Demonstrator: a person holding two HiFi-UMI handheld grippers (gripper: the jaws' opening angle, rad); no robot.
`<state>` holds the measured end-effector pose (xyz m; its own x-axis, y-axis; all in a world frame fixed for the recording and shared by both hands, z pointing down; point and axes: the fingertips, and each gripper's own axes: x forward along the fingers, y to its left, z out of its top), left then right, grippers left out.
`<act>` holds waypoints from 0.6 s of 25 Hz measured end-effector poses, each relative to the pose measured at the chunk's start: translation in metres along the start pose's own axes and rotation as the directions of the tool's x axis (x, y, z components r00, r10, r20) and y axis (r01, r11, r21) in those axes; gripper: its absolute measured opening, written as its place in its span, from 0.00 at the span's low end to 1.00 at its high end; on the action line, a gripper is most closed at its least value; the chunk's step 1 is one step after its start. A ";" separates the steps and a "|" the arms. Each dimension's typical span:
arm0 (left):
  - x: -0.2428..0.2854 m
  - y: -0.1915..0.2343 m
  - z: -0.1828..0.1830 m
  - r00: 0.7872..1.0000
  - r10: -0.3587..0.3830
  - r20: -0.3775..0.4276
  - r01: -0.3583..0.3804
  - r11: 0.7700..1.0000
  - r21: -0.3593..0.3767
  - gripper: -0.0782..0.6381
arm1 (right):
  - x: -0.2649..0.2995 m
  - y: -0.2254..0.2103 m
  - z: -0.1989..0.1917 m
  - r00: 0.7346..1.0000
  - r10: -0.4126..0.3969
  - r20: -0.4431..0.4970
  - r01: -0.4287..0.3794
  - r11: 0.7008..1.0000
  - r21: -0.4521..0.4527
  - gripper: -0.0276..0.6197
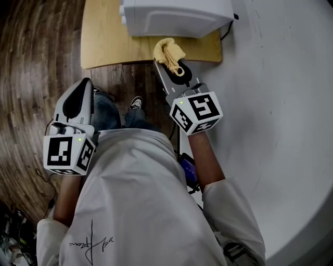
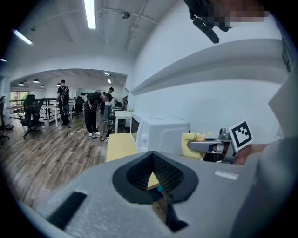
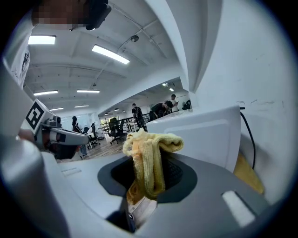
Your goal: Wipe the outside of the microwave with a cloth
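Now, yellow cloth (image 1: 169,52) clamped between right gripper (image 1: 177,70) fingers, poised beside white microwave (image 1: 177,15) on wooden table (image 1: 104,47) for wiping; left gripper (image 1: 85,85) fingers together, empty, held clear.

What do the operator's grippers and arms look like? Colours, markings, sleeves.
Both the left gripper and right gripper have pale grey shells with black ribbed pads inside the jaws. The left cube and right cube are white with black square markers and a small green light. The person wears a white long-sleeved top with thin black script; the sleeves end near the elbows.
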<state>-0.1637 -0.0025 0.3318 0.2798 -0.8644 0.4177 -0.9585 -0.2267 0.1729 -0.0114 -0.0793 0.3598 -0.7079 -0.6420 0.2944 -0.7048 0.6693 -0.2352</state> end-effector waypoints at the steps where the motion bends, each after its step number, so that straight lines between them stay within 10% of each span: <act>1: 0.000 0.000 0.002 1.000 -0.002 0.004 0.002 1.000 0.001 0.09 | -0.004 -0.001 0.002 1.000 -0.004 -0.002 0.004 1.000 -0.002 0.22; 15: -0.007 -0.007 0.022 0.997 -0.012 0.077 0.012 1.000 0.002 0.09 | -0.051 -0.008 0.031 0.998 -0.060 0.005 0.060 0.998 -0.027 0.22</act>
<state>-0.1598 -0.0049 0.3080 0.2861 -0.8936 0.3458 -0.9553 -0.2378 0.1758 0.0294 -0.0635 0.3176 -0.6649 -0.6828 0.3029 -0.7443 0.6397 -0.1920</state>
